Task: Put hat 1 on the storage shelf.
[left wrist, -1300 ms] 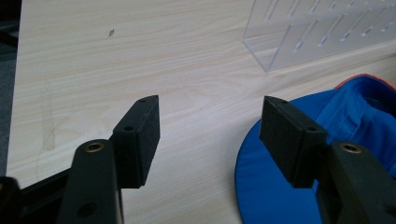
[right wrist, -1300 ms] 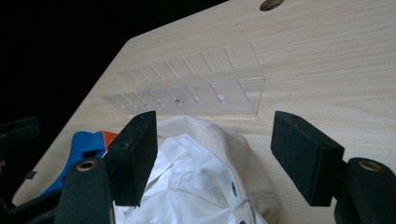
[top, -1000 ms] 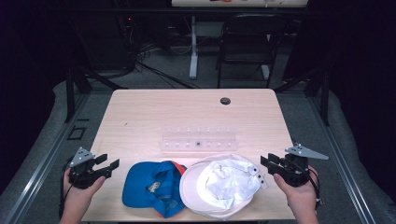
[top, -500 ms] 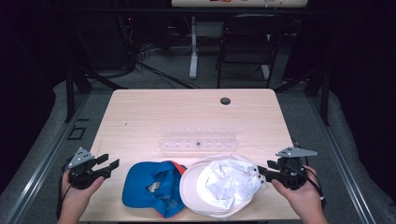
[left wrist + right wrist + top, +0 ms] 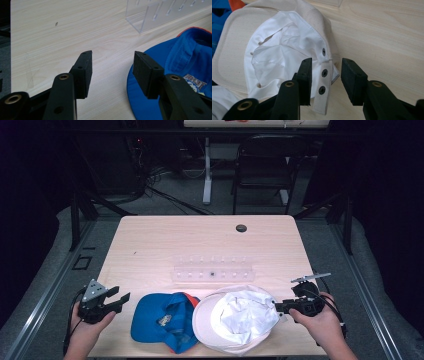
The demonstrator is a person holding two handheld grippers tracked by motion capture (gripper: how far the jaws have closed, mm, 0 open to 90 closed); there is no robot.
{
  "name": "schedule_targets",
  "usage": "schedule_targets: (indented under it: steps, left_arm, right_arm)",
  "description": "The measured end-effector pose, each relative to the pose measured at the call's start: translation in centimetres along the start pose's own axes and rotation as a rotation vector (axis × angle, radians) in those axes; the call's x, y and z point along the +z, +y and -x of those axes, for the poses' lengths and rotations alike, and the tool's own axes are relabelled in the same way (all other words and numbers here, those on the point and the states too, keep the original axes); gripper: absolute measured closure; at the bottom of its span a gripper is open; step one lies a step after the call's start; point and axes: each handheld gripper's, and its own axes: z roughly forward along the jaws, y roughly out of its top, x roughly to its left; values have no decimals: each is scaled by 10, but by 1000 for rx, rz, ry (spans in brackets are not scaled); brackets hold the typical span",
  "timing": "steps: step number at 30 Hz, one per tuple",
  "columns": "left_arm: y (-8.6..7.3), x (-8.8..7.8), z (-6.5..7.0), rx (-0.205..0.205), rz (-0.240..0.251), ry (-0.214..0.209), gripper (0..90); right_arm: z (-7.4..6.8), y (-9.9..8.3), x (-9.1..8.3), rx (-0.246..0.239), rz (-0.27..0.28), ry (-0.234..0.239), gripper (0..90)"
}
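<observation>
The right gripper (image 5: 325, 81) is closing its parted fingers around the white cap (image 5: 235, 317)'s snap strap (image 5: 323, 86) at lower centre, not yet pinching; centring the strap first seems wise. The left gripper (image 5: 112, 72) is hovering open beside the blue cap (image 5: 172, 82).

Table (image 5: 165, 245) with two caps along the near edge at 6 o'clock: first cap (image 5: 162, 320) toward 7 o'clock, second cap (image 5: 235, 317) just beside it toward 5 o'clock, edges touching or overlapping. Clear rack (image 5: 212, 272) at table centre, behind both caps at their 12 o'clock, apart from them. Round grommet (image 5: 241, 228) farther back, toward 1 o'clock. Left gripper (image 5: 117, 300) at 8 o'clock, just beside the first cap. Right gripper (image 5: 280, 307) at 4 o'clock, at the second cap's strap (image 5: 323, 85), strap between the jaws. Chair (image 5: 262, 165) beyond the far edge at 1 o'clock.
</observation>
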Motion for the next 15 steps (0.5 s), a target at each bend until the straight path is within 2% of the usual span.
schedule_targets:
  steps: [4,7,8,10,13,14,15]
  left_arm:
    - [-1,0,-1,-13,-23,13,514]
    - [-1,0,-2,-28,-23,-5,516]
    - [-1,0,-3,-35,-24,-17,516]
    - [-1,1,-3,-52,-24,-49,516]
    - [-1,1,-3,-49,-37,-60,523]
    - [-1,1,-3,-47,-36,-62,524]
    - [-1,1,-2,-45,-37,-62,524]
  right_arm:
    - [3,2,7,37,-21,14,623]
    - [5,3,10,55,-35,33,621]
    - [6,3,14,78,-38,39,618]
    - [8,3,16,82,-43,49,619]
    - [9,2,21,110,-54,50,643]
    - [10,2,24,125,-65,70,654]
    - [10,2,24,125,-65,70,654]
